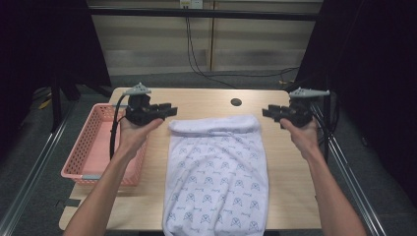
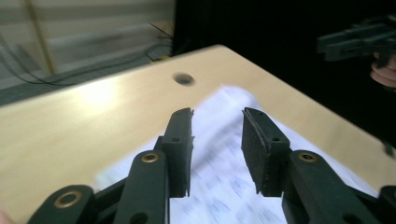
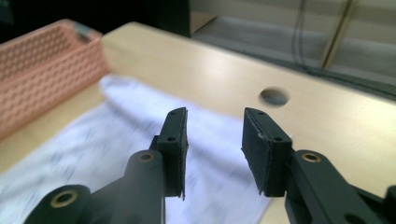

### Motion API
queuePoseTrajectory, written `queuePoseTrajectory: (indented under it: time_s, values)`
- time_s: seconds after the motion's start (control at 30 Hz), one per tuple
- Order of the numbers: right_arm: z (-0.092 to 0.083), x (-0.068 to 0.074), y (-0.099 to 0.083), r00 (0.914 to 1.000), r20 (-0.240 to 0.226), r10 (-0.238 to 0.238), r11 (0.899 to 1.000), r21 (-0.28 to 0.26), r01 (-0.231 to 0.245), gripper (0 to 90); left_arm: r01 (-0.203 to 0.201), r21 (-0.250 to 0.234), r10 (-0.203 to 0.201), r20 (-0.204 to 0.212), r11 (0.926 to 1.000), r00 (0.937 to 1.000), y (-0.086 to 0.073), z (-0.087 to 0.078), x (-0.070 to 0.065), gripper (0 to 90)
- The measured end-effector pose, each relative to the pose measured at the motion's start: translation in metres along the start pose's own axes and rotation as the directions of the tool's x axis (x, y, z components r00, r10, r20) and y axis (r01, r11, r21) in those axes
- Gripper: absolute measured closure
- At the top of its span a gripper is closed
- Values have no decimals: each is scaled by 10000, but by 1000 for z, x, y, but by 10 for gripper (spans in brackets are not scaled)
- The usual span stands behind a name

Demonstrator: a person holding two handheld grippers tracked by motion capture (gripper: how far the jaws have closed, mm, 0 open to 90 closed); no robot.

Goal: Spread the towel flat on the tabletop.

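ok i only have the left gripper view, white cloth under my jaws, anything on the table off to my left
observer: yes, a pink basket sits at the table's left edge, beside the cloth
operator: is the right gripper holding anything
observer: no, the right gripper is open with nothing between its jaws, just off the cloth's far right corner
operator: does the cloth fit on the table
observer: no, its near end reaches past the near edge
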State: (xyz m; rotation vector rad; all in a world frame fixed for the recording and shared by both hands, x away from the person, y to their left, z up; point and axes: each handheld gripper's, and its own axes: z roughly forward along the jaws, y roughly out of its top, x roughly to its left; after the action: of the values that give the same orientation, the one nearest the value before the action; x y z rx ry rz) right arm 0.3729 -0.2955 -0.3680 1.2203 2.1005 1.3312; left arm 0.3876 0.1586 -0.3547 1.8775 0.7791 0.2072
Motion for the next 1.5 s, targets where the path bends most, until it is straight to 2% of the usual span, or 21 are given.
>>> queuePoseTrajectory:
  time_s: [0.03, 0.07, 0.1, 0.13, 0.23, 0.27, 0.47, 0.57, 0.67, 0.73, 0.8, 0.9, 0.93, 1.0, 1.03, 1.1, 1.13, 1.3, 1.43, 1.47, 1.5]
  values:
    - [-5, 14, -21, 9984, -553, -72, 9997, 243, 86, 601, -190, 161, 186, 238, 9997, 9995, -8, -1, -10, 642]
    - [-5, 14, -21, 9984, -553, -72, 9997, 243, 86, 601, -349, 327, 335, 416, 9989, 9986, -18, -2, -20, 642]
    - [-10, 28, -46, 9968, -796, -42, 9988, 490, 81, 585, -444, 484, 411, 656, 9978, 9970, -28, -3, -29, 648]
    - [-10, 28, -46, 9968, -796, -42, 9988, 490, 81, 585, -472, 625, 419, 837, 9969, 9956, -40, -5, -37, 648]
    - [-16, 52, -98, 9888, -1491, 50, 9895, 1436, 166, 584, -403, 1171, 257, 1236, 9923, 9920, -76, -8, -55, 688]
    - [-19, 58, -110, 9885, -1511, 99, 9872, 1587, 144, 584, -435, 1690, 180, 1501, 9847, 9885, -102, -11, -65, 713]
    - [-32, 76, -156, 9852, -1704, 196, 9615, 2735, 282, 584, -82, 2668, -303, 1401, 9637, 9897, -151, -24, -70, 771]
    - [-37, 80, -168, 9820, -1856, 355, 9565, 2911, 204, 563, 254, 3366, -602, 934, 9413, 9938, -172, -25, -66, 770]
    - [-36, 88, -174, 9854, -1696, -122, 9431, 3255, 677, 529, 154, 3438, -532, 1008, 9389, 9935, -176, -29, -65, 755]
    - [-32, 91, -179, 9861, -1565, -564, 9370, 3328, 1064, 515, 135, 3558, -461, 832, 9345, 9955, -181, -27, -65, 652]
    - [-32, 93, -179, 9860, -1460, -805, 9358, 3297, 1252, 569, 214, 3638, -608, 973, 9313, 9934, -184, -24, -65, 614]
    - [-37, 93, -180, 9859, -1068, -1289, 9269, 3405, 1580, 778, -251, 3584, -266, 1387, 9332, 9900, -185, -23, -71, 579]
    - [-39, 90, -180, 9861, -1184, -1164, 9236, 3521, 1514, 872, -334, 3589, -226, 1506, 9328, 9883, -185, -22, -74, 579]
    - [-44, 86, -182, 9882, -1285, -832, 9229, 3642, 1251, 893, -721, 3784, 131, 1562, 9228, 9876, -187, -21, -78, 586]
    - [-50, 84, -182, 9896, -1243, -721, 9122, 3931, 1159, 900, -957, 3796, 466, 1364, 9202, 9896, -188, -23, -80, 658]
    - [-54, 82, -183, 9905, -1210, -648, 9091, 4021, 1086, 900, -1057, 3729, 663, 1168, 9218, 9909, -188, -23, -81, 721]
    - [-57, 80, -184, 9889, -1418, -436, 9098, 4034, 980, 900, -1216, 3857, 859, 1085, 9146, 9904, -188, -24, -82, 784]
    - [-69, 87, -189, 9666, -2542, -327, 8978, 4175, 1402, 899, -1111, 4436, 473, 1524, 8893, 9872, -189, -34, -84, 894]
    - [-75, 94, -187, 9585, -2835, -319, 9045, 3999, 1484, 895, -1122, 4195, 199, 2182, 9008, 9757, -189, -49, -92, 896]
    - [-75, 94, -187, 9585, -2835, -319, 9045, 3999, 1484, 895, -989, 4109, -102, 2552, 9063, 9668, -186, -53, -94, 896]
    - [-76, 95, -187, 9551, -2948, -290, 9102, 3871, 1471, 894, -1227, 4062, 56, 2778, 9055, 9606, -184, -58, -96, 896]
